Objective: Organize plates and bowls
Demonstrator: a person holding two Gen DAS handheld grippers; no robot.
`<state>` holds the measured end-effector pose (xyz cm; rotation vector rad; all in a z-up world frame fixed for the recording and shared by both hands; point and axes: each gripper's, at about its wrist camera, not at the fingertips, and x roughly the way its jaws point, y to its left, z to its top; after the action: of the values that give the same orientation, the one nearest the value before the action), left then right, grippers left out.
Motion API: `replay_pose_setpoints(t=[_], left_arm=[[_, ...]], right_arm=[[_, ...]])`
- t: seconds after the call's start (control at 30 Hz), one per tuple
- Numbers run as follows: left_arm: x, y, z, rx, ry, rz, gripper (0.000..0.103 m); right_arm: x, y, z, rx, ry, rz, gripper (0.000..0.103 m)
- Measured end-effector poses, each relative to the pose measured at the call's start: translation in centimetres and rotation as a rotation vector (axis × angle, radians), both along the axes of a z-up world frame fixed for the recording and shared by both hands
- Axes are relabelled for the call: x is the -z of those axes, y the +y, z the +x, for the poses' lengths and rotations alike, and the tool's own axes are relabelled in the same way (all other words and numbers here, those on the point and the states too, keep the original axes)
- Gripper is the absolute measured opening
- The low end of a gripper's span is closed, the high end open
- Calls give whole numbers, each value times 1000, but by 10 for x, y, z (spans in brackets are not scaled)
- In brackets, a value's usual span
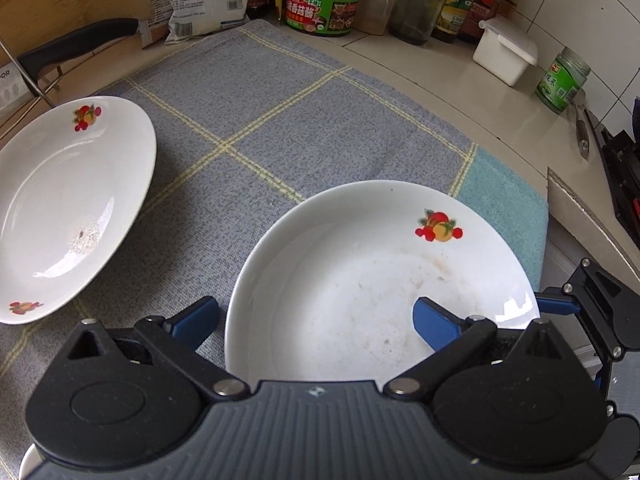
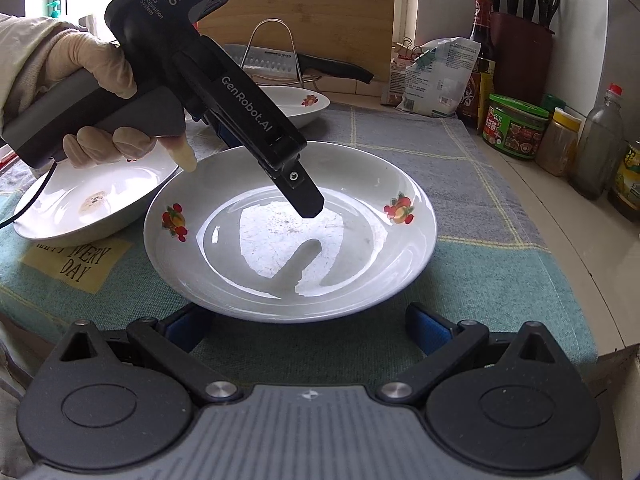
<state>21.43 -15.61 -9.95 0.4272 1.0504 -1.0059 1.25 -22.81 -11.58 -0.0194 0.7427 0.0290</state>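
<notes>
The left gripper (image 1: 316, 322) is hovering, jaws spread wide, over the near plate (image 2: 290, 232) on the checked cloth (image 1: 256, 112) covering the desk. The right gripper (image 2: 308, 330), jaws also wide apart, is sitting just near of that plate's rim. Two more plates (image 2: 100, 196) are lying to the left, with jars (image 2: 514, 132) and bottles (image 2: 600, 144) crowding the far right.

Three white fruit-print plates sit on one checked cloth (image 2: 460, 152) — the middle plate (image 2: 288, 236), a crumb-stained plate (image 2: 96, 200) and a far plate (image 2: 304, 106) — with two handheld grippers, left (image 2: 308, 208) and right (image 2: 308, 332), one green-lidded tub (image 2: 514, 126) and one knife block (image 2: 520, 40).
</notes>
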Motion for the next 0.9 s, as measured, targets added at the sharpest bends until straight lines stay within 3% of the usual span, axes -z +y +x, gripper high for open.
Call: replay_pose_setpoints(t=[0.2, 0.5, 0.9], left_arm=[[0, -3, 2, 26, 3, 13, 102], [3, -11, -6, 53, -63, 68, 102], [2, -10, 3, 53, -13, 72, 102]], right_arm=[[0, 1, -2, 10, -5, -1, 103], [1, 3, -5, 24, -23, -2, 103], [2, 3, -5, 8, -29, -1, 103]])
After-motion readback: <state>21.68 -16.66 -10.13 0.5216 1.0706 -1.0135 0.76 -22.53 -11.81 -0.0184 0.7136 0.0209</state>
